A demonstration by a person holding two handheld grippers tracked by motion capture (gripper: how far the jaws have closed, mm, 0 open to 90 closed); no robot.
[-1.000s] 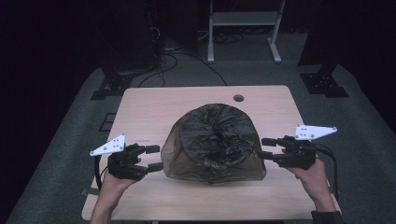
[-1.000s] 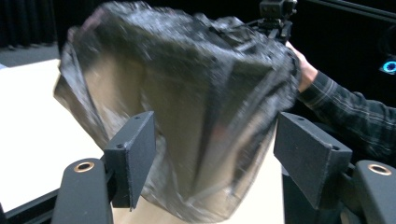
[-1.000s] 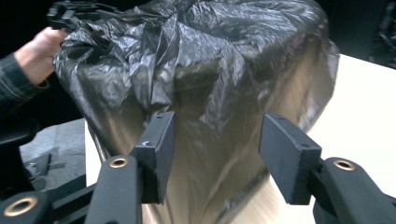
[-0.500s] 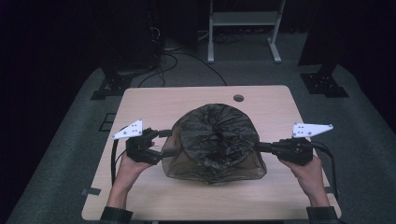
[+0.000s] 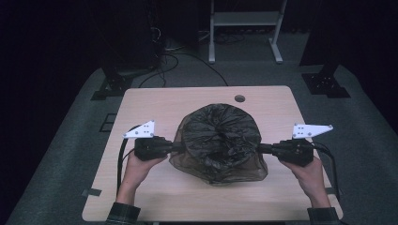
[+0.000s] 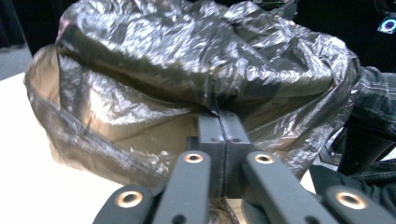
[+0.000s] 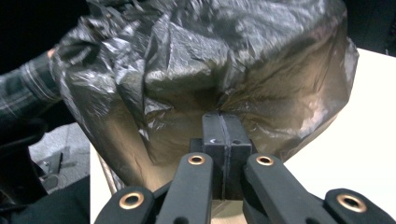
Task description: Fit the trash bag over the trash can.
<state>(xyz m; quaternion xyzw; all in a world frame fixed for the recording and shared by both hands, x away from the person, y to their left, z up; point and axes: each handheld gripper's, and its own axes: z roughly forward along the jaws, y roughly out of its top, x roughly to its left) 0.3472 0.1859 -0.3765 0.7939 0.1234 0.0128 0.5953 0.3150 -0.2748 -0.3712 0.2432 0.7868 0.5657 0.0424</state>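
A crumpled black plastic bag (image 5: 218, 140) sits in the middle of the wooden table (image 5: 155, 101), bulging over something that cannot be made out. The left gripper (image 5: 172, 147) has just been closing and now pinches a fold of the bag's left side. The right gripper (image 5: 261, 148), at the opposite side, is clenched on the plastic, seemingly a thin fold.

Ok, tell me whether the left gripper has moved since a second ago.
Yes. In the high view the left gripper has travelled rightward, away from the wooden table's left edge, up to the crumpled black plastic bag. Its jaws have just been closing and now pinch the bag's plastic.
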